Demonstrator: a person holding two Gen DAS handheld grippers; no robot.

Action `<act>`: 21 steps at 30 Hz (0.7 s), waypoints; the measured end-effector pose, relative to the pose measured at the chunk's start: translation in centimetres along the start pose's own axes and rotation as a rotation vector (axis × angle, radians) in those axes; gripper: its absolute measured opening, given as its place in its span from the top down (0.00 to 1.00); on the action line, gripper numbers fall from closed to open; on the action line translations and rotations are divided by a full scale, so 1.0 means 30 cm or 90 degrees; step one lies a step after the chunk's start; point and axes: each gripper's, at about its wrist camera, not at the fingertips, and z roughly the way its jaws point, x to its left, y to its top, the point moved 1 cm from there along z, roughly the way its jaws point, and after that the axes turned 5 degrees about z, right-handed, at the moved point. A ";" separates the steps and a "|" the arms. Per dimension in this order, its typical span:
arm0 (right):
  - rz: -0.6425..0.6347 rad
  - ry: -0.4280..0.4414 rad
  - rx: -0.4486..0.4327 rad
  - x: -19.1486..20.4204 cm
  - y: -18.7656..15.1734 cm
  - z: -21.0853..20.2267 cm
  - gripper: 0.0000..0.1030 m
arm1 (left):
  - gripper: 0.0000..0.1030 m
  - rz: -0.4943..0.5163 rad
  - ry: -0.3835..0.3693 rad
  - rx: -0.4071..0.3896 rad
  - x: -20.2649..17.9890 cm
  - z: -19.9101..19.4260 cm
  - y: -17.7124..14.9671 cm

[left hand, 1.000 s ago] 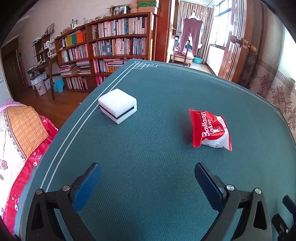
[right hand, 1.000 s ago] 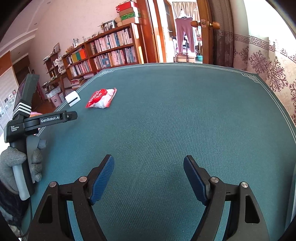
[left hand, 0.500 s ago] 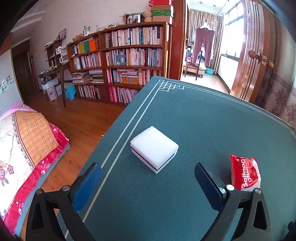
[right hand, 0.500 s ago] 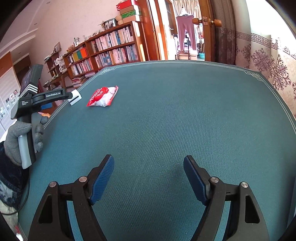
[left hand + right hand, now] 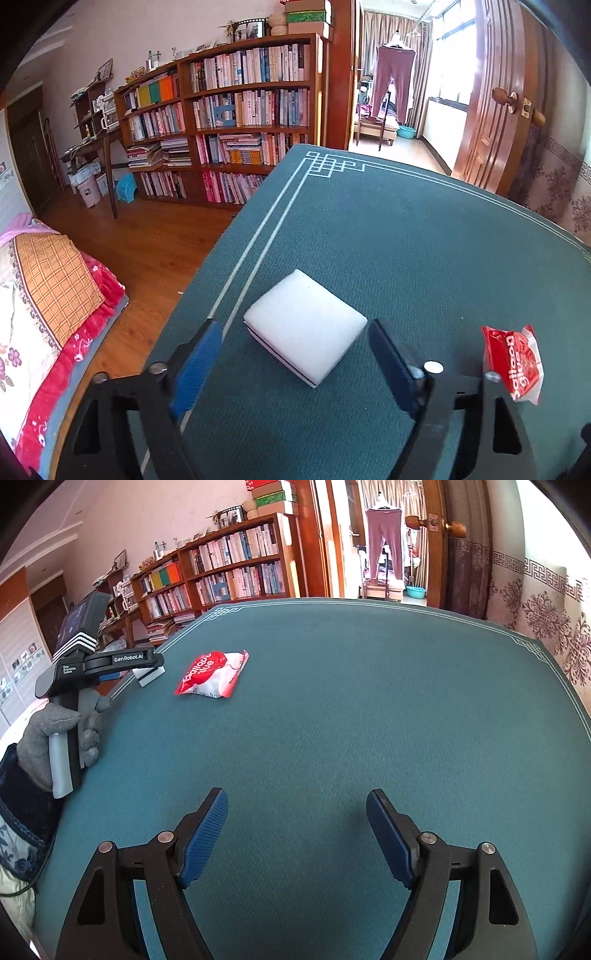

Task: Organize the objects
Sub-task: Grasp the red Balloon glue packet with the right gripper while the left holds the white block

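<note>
Left hand-held gripper (image 5: 295, 328) has closed in on the white sponge block (image 5: 306, 326).
Fingers spread, block now between them, untouched; balloon glue packet (image 5: 515, 362) at 3 o'clock on worktop (image 5: 406, 240). Grasp looks imminent. Right hand-held gripper (image 5: 297, 812) spread, idle.

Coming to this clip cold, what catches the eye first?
A white square foam block with a dark seam sits near the green felt table's left edge, framed by the open left gripper. A red-and-white plastic packet lies to its right. The right gripper hovers open over bare felt.
</note>
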 end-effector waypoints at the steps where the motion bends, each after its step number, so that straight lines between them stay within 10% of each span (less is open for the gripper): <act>1: -0.007 0.002 -0.004 0.016 0.020 0.013 0.24 | 0.37 0.005 -0.009 0.006 -0.005 0.005 0.002; 21: -0.032 0.041 0.039 0.262 0.304 0.378 0.19 | 0.40 -0.031 -0.021 -0.078 0.032 -0.065 0.015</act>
